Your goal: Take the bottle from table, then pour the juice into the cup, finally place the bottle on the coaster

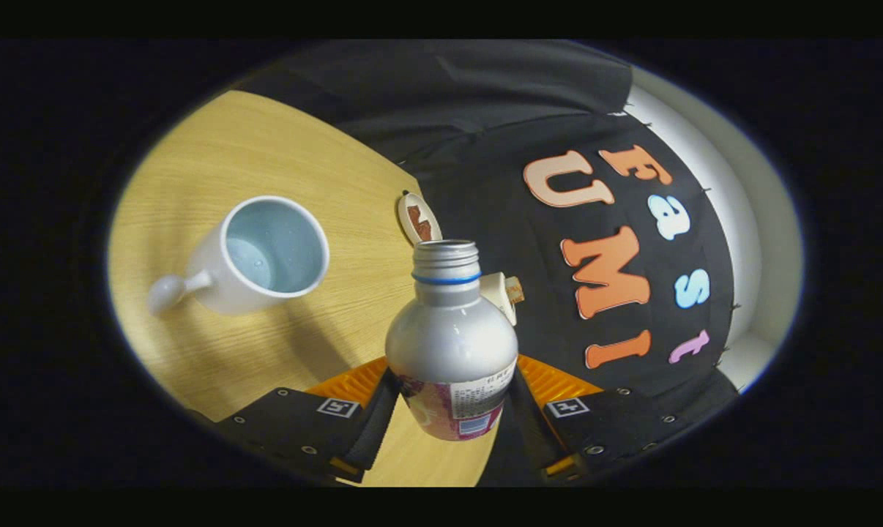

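Two fingers of my hand-held gripper (452,410) pinch the silver metal bottle with the pink label (452,351) low on its body, one at each side; its cap is off, the threaded mouth open, and it looks lifted clear of the pale wooden desk (214,139); the white handled cup (255,256) stands on the desk beyond the fingers, apart from the bottle. I judge the take done and the pour in hand; next I must bring the mouth over the cup's rim and tip slowly. A small round disc (418,218) past the bottle may be the coaster; I cannot tell.
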`<action>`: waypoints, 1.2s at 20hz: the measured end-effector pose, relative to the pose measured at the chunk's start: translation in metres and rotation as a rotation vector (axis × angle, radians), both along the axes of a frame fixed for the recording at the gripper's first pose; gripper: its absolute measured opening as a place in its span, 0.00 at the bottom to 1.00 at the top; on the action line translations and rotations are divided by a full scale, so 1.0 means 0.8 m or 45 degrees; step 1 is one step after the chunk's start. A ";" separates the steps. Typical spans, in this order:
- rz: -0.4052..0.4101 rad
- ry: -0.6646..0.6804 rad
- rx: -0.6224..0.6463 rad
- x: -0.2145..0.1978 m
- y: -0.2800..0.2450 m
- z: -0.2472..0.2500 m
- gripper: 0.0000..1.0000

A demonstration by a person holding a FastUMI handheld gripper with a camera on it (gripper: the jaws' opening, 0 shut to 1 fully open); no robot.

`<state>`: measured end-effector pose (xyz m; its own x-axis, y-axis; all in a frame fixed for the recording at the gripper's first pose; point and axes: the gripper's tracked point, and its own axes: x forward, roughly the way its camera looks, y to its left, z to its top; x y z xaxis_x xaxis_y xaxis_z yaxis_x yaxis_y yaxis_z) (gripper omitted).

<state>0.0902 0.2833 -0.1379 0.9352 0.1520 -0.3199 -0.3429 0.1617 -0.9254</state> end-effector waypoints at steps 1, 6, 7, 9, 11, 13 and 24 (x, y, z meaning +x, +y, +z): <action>-0.019 0.009 0.059 0.001 -0.002 0.004 0.78; -0.118 0.139 0.427 0.009 -0.015 0.008 0.78; -0.127 0.162 0.494 0.009 -0.016 0.008 0.78; -0.157 0.219 0.608 0.013 -0.020 0.006 0.78; -0.173 0.263 0.743 0.016 -0.024 0.003 0.78; -0.204 0.296 0.868 0.026 -0.031 0.000 0.78; -0.437 0.442 1.291 0.081 -0.083 -0.060 0.78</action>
<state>0.1551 0.2171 -0.1862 0.8621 0.2417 -0.4455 -0.3489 0.9206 -0.1757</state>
